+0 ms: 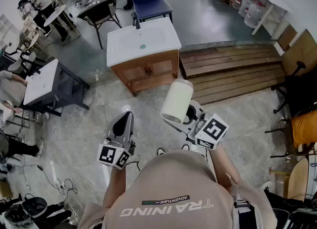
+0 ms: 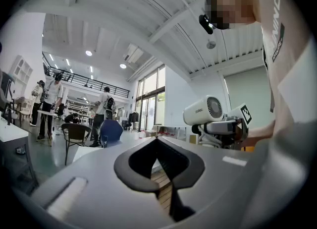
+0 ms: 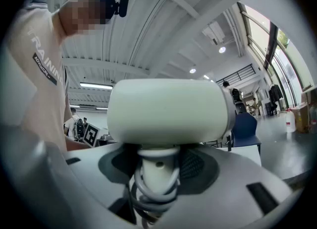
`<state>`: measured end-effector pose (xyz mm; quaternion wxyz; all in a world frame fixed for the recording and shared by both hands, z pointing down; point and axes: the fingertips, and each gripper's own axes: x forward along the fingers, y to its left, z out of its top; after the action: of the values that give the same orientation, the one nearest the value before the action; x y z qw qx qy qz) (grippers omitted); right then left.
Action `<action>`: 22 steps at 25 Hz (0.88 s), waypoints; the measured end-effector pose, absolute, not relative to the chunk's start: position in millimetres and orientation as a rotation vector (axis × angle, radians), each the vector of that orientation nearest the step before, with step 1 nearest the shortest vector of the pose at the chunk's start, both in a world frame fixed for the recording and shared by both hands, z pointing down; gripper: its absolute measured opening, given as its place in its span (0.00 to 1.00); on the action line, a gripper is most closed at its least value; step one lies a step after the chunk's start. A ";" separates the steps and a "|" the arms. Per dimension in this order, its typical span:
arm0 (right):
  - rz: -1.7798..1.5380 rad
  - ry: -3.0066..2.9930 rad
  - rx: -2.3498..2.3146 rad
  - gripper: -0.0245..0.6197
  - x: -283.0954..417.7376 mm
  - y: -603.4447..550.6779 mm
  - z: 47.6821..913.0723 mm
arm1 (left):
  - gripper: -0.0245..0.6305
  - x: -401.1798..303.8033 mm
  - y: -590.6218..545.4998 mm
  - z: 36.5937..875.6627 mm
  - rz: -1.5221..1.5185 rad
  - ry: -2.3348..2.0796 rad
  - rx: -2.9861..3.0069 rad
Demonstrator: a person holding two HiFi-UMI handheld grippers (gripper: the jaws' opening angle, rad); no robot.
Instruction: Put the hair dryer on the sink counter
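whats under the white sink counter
A wooden cabinet stands directly under the sink counter, with two closed doors on the side facing the camera. Whatever is inside the cabinet is hidden behind those doors, and the counter covers its top.

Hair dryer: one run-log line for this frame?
right gripper: shut on hair dryer handle | left gripper: shut, empty | sink counter: ahead of person, hair dryer not yet on it
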<state>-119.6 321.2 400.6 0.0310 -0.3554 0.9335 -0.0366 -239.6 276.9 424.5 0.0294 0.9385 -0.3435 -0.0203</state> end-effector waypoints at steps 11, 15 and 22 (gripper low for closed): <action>-0.126 2.899 -1.098 0.38 -117.6 319.7 403.8 | 0.05 -232.8 276.8 420.6 -0.079 -1.046 2.902; -0.138 2.912 -1.116 0.38 -118.4 316.4 407.1 | 0.05 -231.6 272.2 421.9 -0.071 -1.034 2.901; -0.242 2.847 -1.124 0.38 -123.9 315.6 416.4 | 0.05 -240.8 262.7 429.4 -0.088 -0.991 2.906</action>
<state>-123.9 315.6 416.4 0.0357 -0.3660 0.9266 -0.0789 -240.8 262.7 429.4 0.0350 0.9455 -0.3225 -0.0285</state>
